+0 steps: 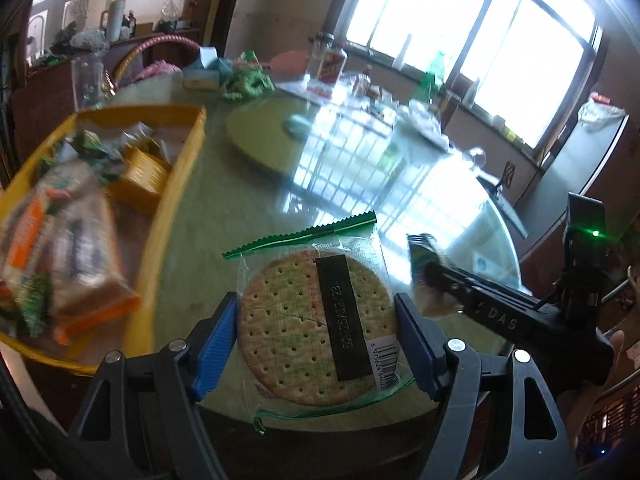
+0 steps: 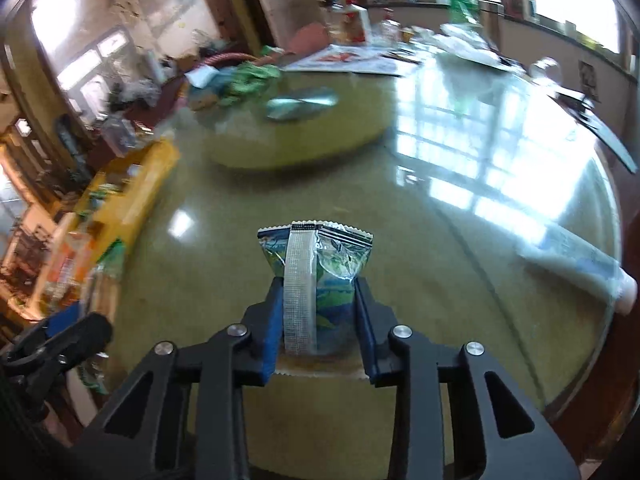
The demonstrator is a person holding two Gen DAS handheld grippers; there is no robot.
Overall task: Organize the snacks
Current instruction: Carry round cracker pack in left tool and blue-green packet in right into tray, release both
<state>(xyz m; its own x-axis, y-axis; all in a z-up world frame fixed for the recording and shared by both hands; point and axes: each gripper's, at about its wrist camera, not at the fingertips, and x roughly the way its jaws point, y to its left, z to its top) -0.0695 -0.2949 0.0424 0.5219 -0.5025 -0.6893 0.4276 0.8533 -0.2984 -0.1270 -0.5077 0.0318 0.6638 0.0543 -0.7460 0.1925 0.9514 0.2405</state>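
Note:
My left gripper (image 1: 316,304) is shut on a round cracker in a clear, green-edged wrapper (image 1: 288,320), its blue pads pressing on both sides of it above the green glass table (image 1: 224,208). To its left a yellow tray (image 1: 176,216) holds several wrapped snacks (image 1: 80,248). In the right wrist view my right gripper (image 2: 319,286) is shut on a small blue-green snack packet (image 2: 336,264) with a silvery seam, held off the table. The tray (image 2: 148,184) appears at the left of that view too.
A round turntable (image 1: 264,140) sits mid-table with a silver packet (image 2: 300,104) on it. Jars, bottles and papers (image 1: 330,56) crowd the far side under the window. Green wrappers (image 1: 248,80) lie beyond the tray. A pale roll (image 2: 580,268) lies near the right edge.

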